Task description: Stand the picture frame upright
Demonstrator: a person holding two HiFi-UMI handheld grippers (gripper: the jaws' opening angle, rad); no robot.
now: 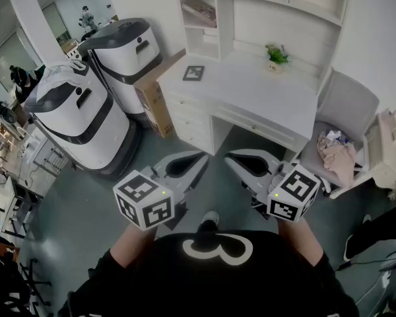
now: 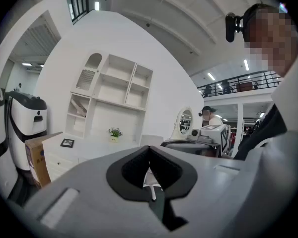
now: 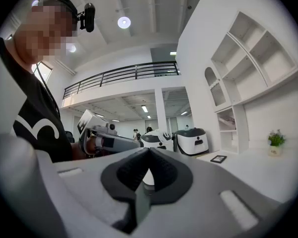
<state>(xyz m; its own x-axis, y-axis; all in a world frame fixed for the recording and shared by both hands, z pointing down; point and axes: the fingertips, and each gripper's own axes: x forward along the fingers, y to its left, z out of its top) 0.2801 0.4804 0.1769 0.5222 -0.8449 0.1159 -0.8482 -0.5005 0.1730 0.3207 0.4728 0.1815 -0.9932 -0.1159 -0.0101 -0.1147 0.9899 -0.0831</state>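
A small dark picture frame point(image 1: 193, 73) lies flat near the left end of the white desk point(image 1: 251, 94). It shows too in the left gripper view as the frame point(image 2: 67, 143) and in the right gripper view as the frame point(image 3: 218, 158). Both grippers are held low in front of the person, over the grey floor and well short of the desk. My left gripper point(image 1: 199, 158) is shut with nothing in it, its jaws pressed together point(image 2: 149, 150). My right gripper point(image 1: 232, 156) is likewise shut and holds nothing point(image 3: 149, 152).
A potted plant point(image 1: 275, 55) stands at the desk's back right, under a white shelf unit point(image 1: 204, 18). Two white-and-black machines point(image 1: 79, 111) and a cardboard box point(image 1: 155, 94) stand left of the desk. A grey chair point(image 1: 346, 107) with cloth on it is at the right.
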